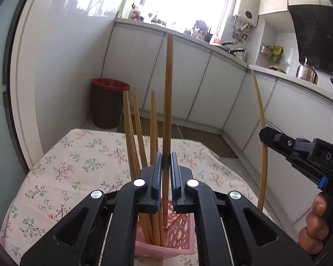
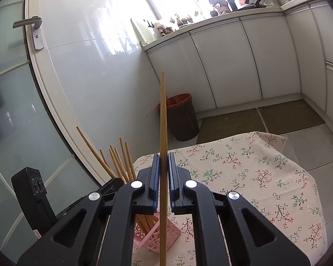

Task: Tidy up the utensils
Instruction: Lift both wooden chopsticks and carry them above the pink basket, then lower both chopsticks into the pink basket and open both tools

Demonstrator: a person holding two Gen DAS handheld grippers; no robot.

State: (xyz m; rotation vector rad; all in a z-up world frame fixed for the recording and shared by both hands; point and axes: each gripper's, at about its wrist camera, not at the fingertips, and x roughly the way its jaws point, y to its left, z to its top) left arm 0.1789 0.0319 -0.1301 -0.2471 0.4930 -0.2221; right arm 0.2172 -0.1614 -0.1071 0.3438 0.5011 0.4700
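Several chopsticks [image 1: 142, 141] already stand in the pink basket [image 1: 177, 232] on the cloth-covered bench [image 1: 77, 166]. 2 are left, as far as the views show. The left tool [image 1: 165, 173] is clenched on 1 chopstick [image 1: 167, 102], upright, its lower end inside the basket. The right tool [image 2: 163, 175], held off to the basket's right and above the bench, grips another chopstick [image 2: 163, 119] upright, not yet over the basket.
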